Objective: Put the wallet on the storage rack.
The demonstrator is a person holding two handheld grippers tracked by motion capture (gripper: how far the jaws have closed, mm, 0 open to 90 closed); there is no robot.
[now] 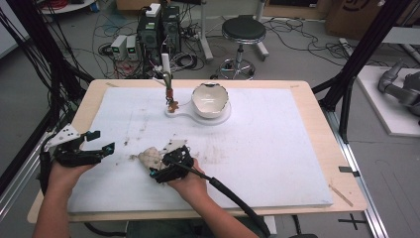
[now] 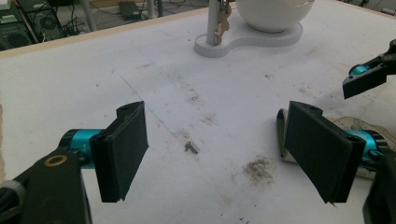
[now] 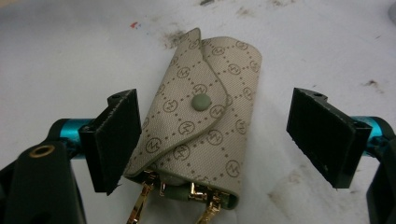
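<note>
both my grippers stand open, the right gripper (image 3: pixel 212 144) straddling the soft, light key pouch (image 3: pixel 201 126) near the mat's (image 1: pixel 277 148) middle; i'd pinch its folded sides, left gripper (image 2: pixel 217 154) empty.

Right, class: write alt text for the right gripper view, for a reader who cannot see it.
A beige monogrammed key pouch, snapped shut, lies on a stained white table mat between the open jaws of the right gripper. Gold clips stick out of its near end.
</note>
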